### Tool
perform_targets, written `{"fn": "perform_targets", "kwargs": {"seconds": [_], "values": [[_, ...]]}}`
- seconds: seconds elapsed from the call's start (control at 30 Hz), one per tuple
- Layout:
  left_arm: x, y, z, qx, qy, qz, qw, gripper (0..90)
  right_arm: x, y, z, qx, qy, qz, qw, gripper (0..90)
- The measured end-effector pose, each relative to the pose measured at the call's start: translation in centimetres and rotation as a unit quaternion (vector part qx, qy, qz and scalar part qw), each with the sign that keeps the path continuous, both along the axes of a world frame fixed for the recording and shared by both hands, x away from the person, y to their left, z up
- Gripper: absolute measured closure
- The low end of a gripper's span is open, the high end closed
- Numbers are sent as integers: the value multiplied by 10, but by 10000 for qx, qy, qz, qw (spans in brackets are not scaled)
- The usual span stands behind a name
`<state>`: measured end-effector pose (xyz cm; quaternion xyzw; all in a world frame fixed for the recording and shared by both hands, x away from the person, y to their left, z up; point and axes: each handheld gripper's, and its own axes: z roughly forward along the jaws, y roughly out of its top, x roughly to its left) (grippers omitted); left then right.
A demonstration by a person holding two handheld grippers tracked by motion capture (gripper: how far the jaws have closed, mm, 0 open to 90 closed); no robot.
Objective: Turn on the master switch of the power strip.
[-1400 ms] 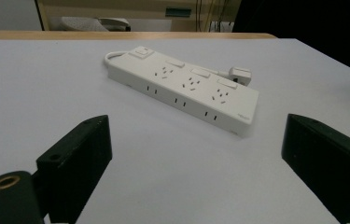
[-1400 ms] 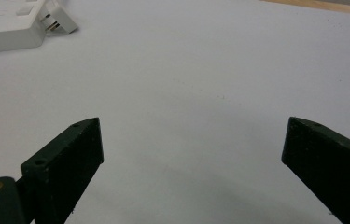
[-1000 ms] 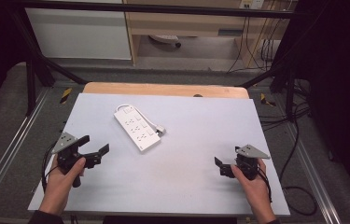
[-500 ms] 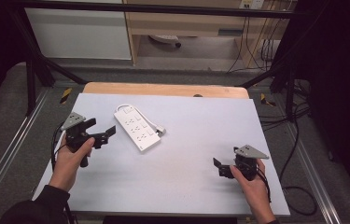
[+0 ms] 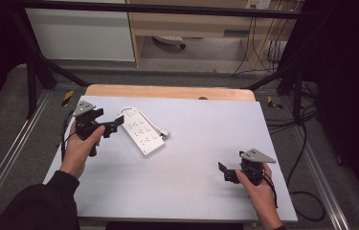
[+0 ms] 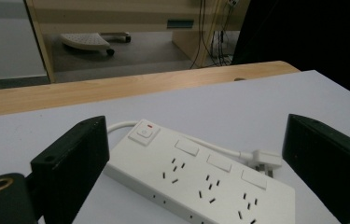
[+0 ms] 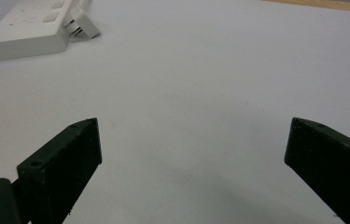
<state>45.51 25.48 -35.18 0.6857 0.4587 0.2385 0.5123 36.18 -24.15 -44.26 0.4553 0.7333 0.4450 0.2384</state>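
A white power strip [image 5: 141, 133] lies at an angle on the left half of the table, its cord looping back to a plug [image 5: 163, 132] beside it. My left gripper [image 5: 113, 125] hovers open just left of the strip's far end. In the left gripper view the power strip [image 6: 200, 179] sits between the wide-apart jaws, with its rocker switch [image 6: 143, 132] at the near end and the plug [image 6: 263, 161] behind. My right gripper [image 5: 225, 172] is open near the front right over bare table. The right gripper view has the power strip [image 7: 25, 28] far off at top left.
The table top [image 5: 191, 201] is a pale grey sheet with a wooden strip [image 5: 167, 92] along its far edge. Metal frame rails run down both sides. Cables [image 5: 306, 143] hang off the right side, and cabinets stand on the floor beyond.
My left gripper has travelled forward and rightward from the front left corner up to the power strip's end. The right gripper has stayed in place.
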Motion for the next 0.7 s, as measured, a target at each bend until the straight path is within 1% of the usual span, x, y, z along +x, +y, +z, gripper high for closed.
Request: {"fn": "perform_targets", "kwargs": {"seconds": [0.03, 0.13, 0.17, 0.2, 0.23, 0.27, 0.33, 0.43, 0.47, 0.57, 0.63, 0.67, 0.7], "values": [[0, 0, 0, 0, 0, 0, 10000, 66, 0, 0, 0, -6, -9, 3, 10000, 43], [10, -3, 2, 26, -46, 45, 10000, 65, 0, 0, 0, -1, -11, 8, 10000, 43], [10, -3, 2, 26, -46, 45, 10000, 65, 0, 0, 0, 8, -4, 8, 10000, 43], [15, -5, 2, 21, -54, 75, 10000, 65, 0, 0, 0, 11, 1, 15, 10000, 43], [15, -5, 2, 21, -54, 75, 10000, 66, 0, 0, 0, 28, 8, 11, 10000, 44], [20, -6, 2, 23, -57, 105, 9999, 66, 0, 0, 0, 36, 22, 21, 10000, 44], [23, -7, 2, 34, -70, 124, 9999, 67, 0, 0, 0, 45, 23, 24, 10000, 44], [32, -11, 0, 50, -116, 208, 9997, 70, 0, 0, 0, 51, 10, 37, 10000, 44], [32, -11, 0, 50, -116, 208, 9997, 72, 0, 0, 0, 51, 10, 37, 10000, 44], [39, -14, -1, 82, -162, 264, 9995, 74, 0, 1, 0, 57, 22, 43, 10000, 46], [43, -17, -2, 75, -150, 284, 9995, 76, 0, 1, 0, 60, 11, 45, 10000, 46], [46, -20, -3, 117, -150, 279, 9994, 77, -1, 1, 0, 57, 12, 46, 10000, 47], [46, -20, -3, 117, -150, 279, 9994, 77, -1, 1, 0, 52, 16, 53, 10000, 47]]}}
